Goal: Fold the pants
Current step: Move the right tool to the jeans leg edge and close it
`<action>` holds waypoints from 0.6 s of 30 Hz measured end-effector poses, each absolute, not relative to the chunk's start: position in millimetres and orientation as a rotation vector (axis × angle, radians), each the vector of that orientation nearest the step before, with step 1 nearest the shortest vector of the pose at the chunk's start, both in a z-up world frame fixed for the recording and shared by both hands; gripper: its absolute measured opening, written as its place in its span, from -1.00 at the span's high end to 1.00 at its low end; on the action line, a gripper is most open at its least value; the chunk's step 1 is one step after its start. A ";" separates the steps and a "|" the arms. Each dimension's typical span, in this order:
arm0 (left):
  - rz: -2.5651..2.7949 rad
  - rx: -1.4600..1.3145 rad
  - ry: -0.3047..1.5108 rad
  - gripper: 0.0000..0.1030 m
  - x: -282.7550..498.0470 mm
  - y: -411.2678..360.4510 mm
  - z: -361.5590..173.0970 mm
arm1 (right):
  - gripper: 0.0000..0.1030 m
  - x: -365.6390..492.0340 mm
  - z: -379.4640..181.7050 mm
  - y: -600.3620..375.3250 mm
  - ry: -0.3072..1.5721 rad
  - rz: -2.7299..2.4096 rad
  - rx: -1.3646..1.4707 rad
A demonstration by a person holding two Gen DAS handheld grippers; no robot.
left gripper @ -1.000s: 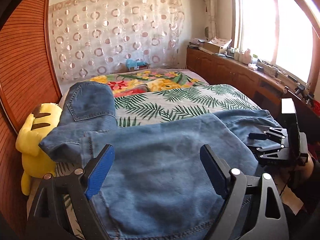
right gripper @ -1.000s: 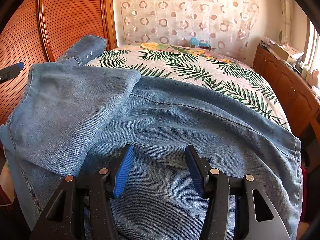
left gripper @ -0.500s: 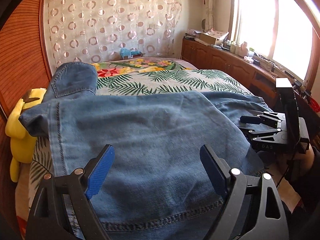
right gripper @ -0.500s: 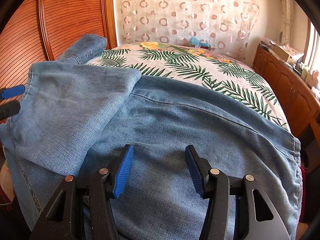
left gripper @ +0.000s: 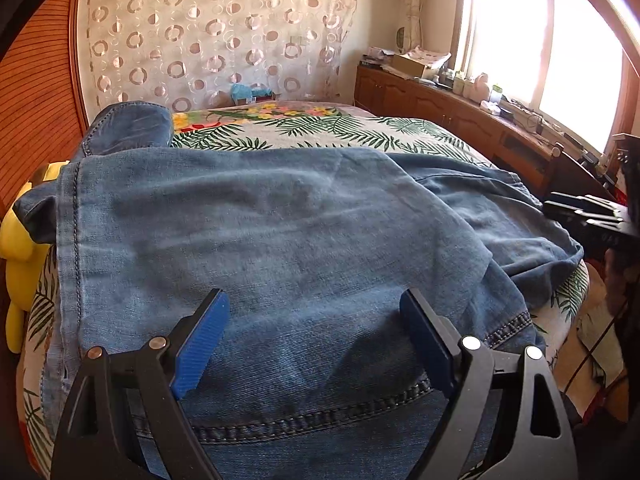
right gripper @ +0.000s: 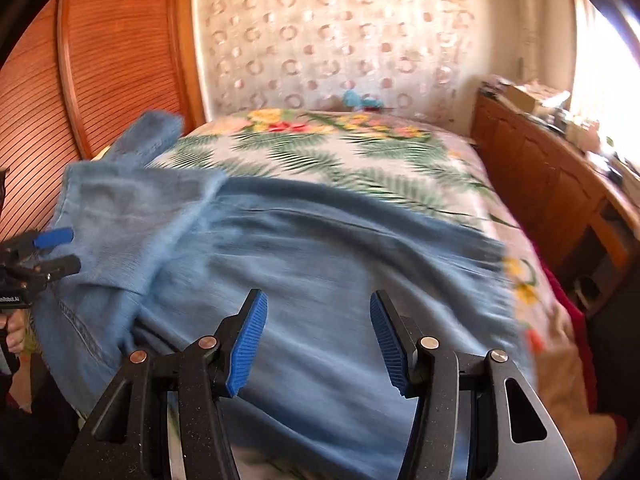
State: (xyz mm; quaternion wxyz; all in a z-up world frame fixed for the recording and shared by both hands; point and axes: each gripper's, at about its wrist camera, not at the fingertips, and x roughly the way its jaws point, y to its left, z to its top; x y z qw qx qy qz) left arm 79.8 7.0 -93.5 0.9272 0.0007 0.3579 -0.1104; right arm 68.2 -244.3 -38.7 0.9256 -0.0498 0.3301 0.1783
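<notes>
Since a second ago my left tool (left gripper: 314,340) has sunk closer to the jeans (left gripper: 280,240), and my right tool (right gripper: 318,340) has slid sideways, blurring its view. The jeans lie folded across the near end of the bed (left gripper: 360,132), right under both tools. Left jaws gape wide, right jaws about half open; neither grips any denim.

My left camera looks down my fingers, close over the jeans (left gripper: 280,232), toward the circle-patterned curtain (left gripper: 216,36). My right camera, blurred, faces likewise. Both share jeans, the leaf-print bedspread (right gripper: 332,156), curtain.
</notes>
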 end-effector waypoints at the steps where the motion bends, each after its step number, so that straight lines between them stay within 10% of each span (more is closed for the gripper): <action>1: -0.226 0.002 0.731 -0.70 79.6 6.2 -93.8 | -0.08 64.8 -37.8 -255.5 0.676 0.342 -0.102; 18: -0.228 -0.032 0.734 -0.70 81.6 9.1 -101.2 | -0.08 31.8 -76.2 -364.1 0.818 0.129 -0.060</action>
